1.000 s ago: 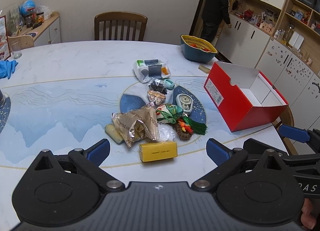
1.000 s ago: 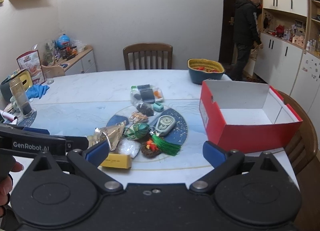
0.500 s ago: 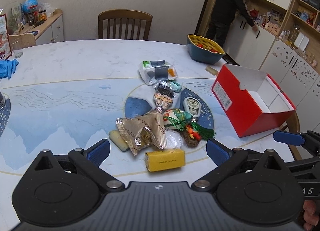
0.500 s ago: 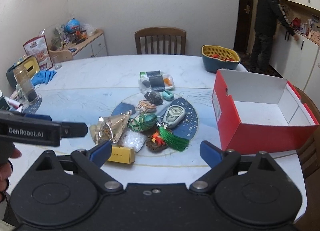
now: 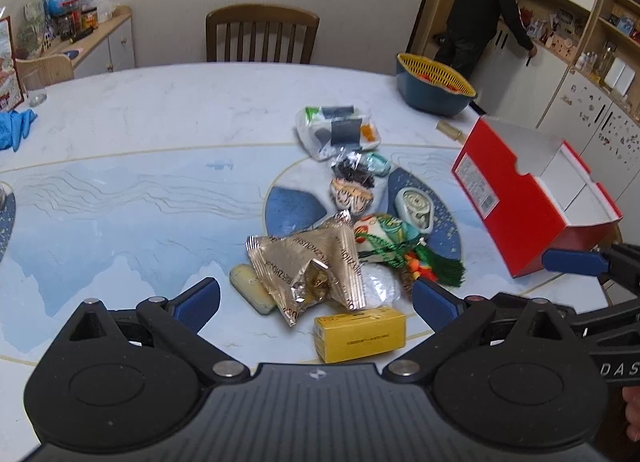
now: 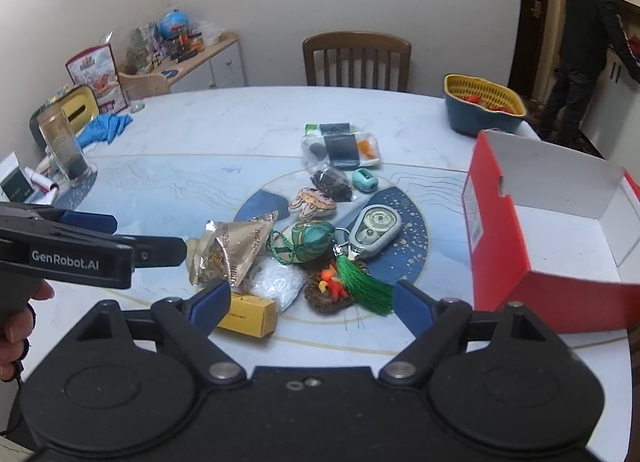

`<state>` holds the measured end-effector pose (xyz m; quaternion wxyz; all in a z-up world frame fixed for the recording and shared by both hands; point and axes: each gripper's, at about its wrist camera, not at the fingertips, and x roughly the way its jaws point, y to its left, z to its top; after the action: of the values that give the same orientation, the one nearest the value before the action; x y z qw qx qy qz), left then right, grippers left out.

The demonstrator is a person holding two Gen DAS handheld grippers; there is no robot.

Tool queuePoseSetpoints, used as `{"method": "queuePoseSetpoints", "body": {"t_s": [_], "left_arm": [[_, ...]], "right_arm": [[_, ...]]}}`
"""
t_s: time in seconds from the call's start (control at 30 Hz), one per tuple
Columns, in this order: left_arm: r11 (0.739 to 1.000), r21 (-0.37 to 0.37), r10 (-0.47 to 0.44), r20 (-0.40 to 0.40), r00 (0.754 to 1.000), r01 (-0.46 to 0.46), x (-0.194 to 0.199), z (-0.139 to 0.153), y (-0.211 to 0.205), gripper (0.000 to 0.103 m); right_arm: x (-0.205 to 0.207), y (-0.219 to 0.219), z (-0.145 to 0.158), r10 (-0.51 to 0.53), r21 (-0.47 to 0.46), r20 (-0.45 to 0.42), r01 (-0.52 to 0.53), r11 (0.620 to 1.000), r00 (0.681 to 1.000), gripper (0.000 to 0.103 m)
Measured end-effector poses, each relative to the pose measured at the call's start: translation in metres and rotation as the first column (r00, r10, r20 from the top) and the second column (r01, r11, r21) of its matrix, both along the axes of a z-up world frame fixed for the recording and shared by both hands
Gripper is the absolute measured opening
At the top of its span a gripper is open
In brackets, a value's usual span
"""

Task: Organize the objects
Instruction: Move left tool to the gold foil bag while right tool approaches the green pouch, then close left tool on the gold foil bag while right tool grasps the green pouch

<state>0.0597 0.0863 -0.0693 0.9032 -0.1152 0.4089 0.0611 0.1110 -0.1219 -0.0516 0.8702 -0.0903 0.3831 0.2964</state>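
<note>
A pile of small items lies mid-table: a crumpled gold foil bag (image 5: 312, 262), a yellow box (image 5: 360, 332), a pale soap bar (image 5: 252, 288), a green pouch with tassel (image 5: 384, 238), a grey keychain gadget (image 5: 414, 208) and a clear packet (image 5: 338, 132). An open red box (image 5: 520, 198) stands at the right, empty inside (image 6: 568, 238). My left gripper (image 5: 316, 300) is open just before the foil bag and yellow box. My right gripper (image 6: 312, 302) is open over the yellow box (image 6: 248, 314) and tassel (image 6: 362, 282).
A blue basket with yellow liner (image 5: 436, 90) sits at the far right. A glass (image 6: 66, 150), blue cloth (image 6: 106, 128) and small boxes stand at the left edge. A wooden chair (image 5: 262, 36) is behind the table. A person (image 5: 484, 6) stands at the cupboards.
Both grippers have moved forward toward the pile, which now looks larger and closer. The jaws stay open. The person at the cupboards has shifted.
</note>
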Motion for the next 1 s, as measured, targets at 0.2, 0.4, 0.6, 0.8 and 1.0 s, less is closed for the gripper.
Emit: {"method": "queuePoseSetpoints", "body": {"t_s": [0.2,0.4,0.6,0.8,1.0], "left_arm": [[0.999,0.028,-0.026,-0.065,0.998,0.028,0.015,-0.029,0.003,0.102],[1.0,0.014,-0.022,-0.092,0.996,0.023,0.039,-0.043,0.016,0.102],[0.998,-0.057,-0.004,-0.172,0.985,-0.006,0.066,-0.049,0.036,0.095],[0.999,-0.028,-0.043,-0.17,0.984,0.039,0.083,-0.05,0.028,0.095],[0.998,-0.044,-0.062,-0.204,0.977,0.054,0.093,-0.063,0.021,0.084]], "right_arm": [[0.022,0.009,-0.014,0.038,-0.044,-0.004,-0.038,0.998,0.999,0.08],[0.048,0.02,-0.028,0.083,-0.059,-0.024,-0.085,0.995,0.996,0.074],[0.064,0.036,-0.035,0.174,-0.078,-0.035,-0.176,0.981,0.984,0.068],[0.093,0.044,-0.035,0.158,-0.072,-0.056,-0.162,0.984,0.986,0.063],[0.11,0.052,-0.05,0.14,-0.053,-0.15,-0.149,0.987,0.979,0.051]]}}
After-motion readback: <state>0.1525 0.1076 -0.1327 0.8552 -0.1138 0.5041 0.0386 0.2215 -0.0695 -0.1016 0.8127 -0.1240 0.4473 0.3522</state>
